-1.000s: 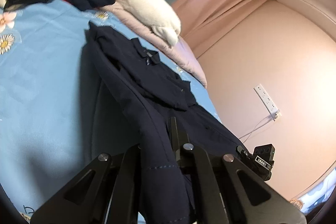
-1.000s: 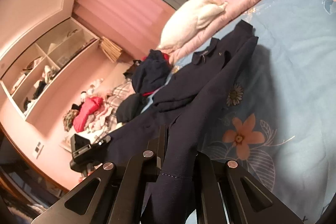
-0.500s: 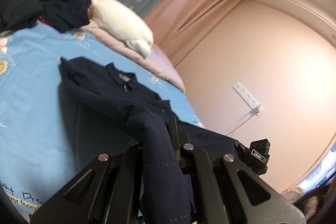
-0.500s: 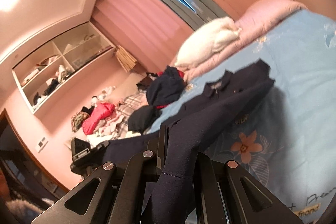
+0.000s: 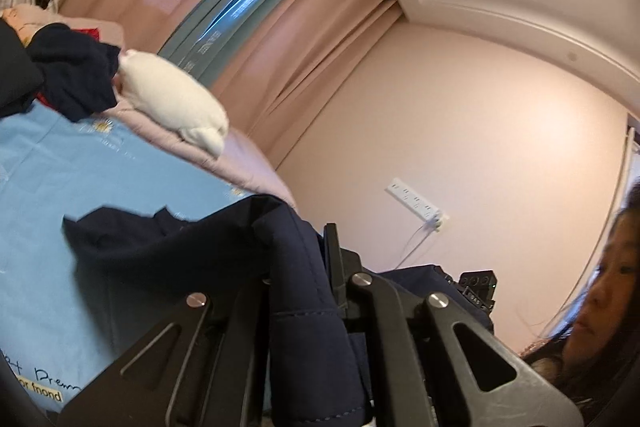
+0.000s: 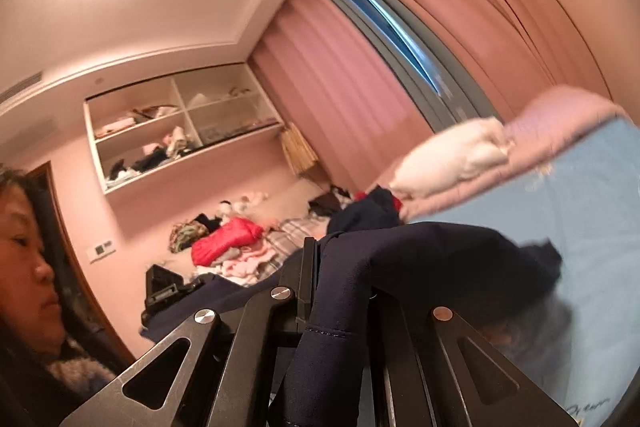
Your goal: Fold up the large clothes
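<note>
A large dark navy garment (image 5: 192, 247) hangs lifted above the light blue bed sheet (image 5: 80, 171), its collar end trailing low over the sheet. My left gripper (image 5: 300, 267) is shut on a hem of it, cloth draping between the fingers. My right gripper (image 6: 340, 275) is shut on another edge of the same garment (image 6: 440, 255), which stretches away toward the sheet (image 6: 592, 219). The right gripper shows in the left wrist view (image 5: 476, 287) and the left gripper in the right wrist view (image 6: 164, 287), the cloth spanning between them.
A white pillow (image 5: 172, 103) and a pile of dark clothes (image 5: 72, 75) lie at the bed's head on a pink quilt (image 6: 560, 123). A red jacket (image 6: 224, 239) and mixed clothes lie beyond. The person's face (image 6: 28, 259) is close. Pink curtains and wall stand behind.
Both grippers have risen and tilted upward, lifting the garment off the sheet; less of it lies flat, and ceiling, lamp and the person's face have come into view.
</note>
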`<state>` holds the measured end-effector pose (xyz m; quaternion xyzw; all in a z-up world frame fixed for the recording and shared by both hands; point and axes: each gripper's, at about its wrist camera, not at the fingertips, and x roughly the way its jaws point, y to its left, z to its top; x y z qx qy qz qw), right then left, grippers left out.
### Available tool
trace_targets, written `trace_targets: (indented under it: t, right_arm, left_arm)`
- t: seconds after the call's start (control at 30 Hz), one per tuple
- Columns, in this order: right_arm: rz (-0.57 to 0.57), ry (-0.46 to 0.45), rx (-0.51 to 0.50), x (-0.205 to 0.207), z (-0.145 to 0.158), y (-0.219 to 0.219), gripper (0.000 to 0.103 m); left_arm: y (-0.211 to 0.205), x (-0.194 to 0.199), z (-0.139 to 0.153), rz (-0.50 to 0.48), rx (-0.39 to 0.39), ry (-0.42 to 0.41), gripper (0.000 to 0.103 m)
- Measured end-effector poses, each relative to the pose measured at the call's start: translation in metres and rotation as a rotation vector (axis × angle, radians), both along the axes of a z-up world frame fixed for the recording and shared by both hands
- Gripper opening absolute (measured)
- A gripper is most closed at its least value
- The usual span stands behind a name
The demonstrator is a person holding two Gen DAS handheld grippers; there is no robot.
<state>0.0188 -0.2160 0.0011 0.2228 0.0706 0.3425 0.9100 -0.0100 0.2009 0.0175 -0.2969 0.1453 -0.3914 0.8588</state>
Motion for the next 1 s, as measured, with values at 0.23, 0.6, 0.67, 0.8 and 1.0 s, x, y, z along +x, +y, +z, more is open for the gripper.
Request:
trace_targets:
  t: [0.23,0.6,0.67,0.8,1.0]
  right_arm:
    - [-0.024,0.048,-0.010,0.029,-0.010,-0.001,0.007]
    - [-0.073,0.196,0.065,0.094,-0.032,-0.022,0.007]
    - [-0.103,0.256,0.073,0.119,-0.038,-0.026,0.007]
    - [-0.150,0.373,0.095,0.165,-0.058,-0.034,0.007]
    - [-0.218,0.536,0.107,0.214,-0.094,-0.052,0.007]
  left_arm:
    - [0.005,0.016,-0.009,0.021,-0.014,0.049,0.006]
    - [0.007,0.087,-0.034,0.087,0.002,0.200,0.009]
    - [0.005,0.114,-0.041,0.095,-0.002,0.250,0.010]
    - [0.000,0.167,-0.062,0.136,0.020,0.357,0.010]
    - [0.006,0.230,-0.109,0.177,-0.020,0.519,0.010]
